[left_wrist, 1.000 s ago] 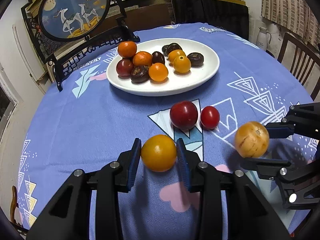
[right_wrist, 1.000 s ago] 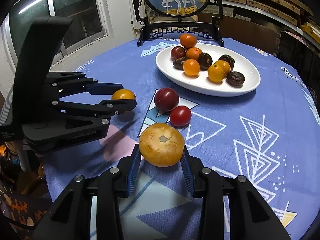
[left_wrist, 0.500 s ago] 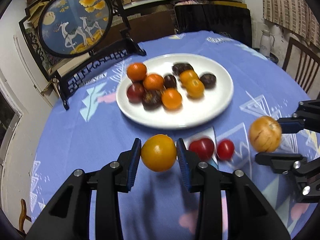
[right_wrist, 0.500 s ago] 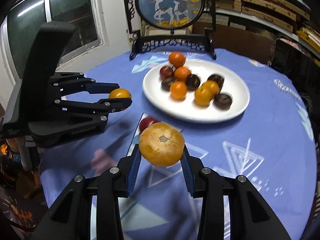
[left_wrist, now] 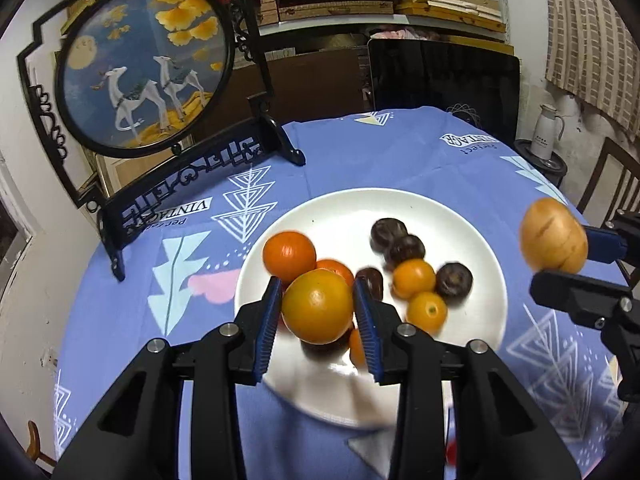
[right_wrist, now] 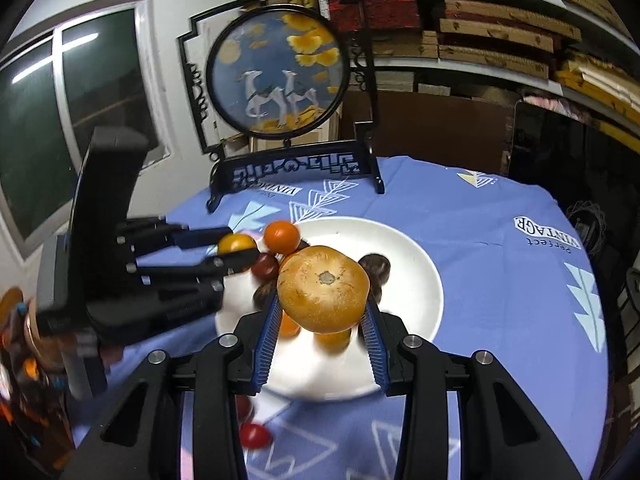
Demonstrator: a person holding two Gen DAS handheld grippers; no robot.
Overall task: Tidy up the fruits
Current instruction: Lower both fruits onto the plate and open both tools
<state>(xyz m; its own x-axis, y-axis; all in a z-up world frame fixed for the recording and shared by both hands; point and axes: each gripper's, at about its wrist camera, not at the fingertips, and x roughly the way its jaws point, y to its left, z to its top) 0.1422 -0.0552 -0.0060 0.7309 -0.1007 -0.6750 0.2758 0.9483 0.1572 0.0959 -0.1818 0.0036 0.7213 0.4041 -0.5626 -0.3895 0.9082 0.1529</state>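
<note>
Over white plate | left hand-held gripper clamps smooth orange fruit — right hand-held gripper clamps speckled one

hidden: plate fruit behind held orange fruit | blurred: red tomato

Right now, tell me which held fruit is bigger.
The tan one with the stem scar in the right tool; the left tool's orange fruit is smaller and smooth.

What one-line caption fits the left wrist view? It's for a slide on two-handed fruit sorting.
Left gripper holds an orange fruit above the white plate; right gripper carries a tan fruit alongside.
</note>
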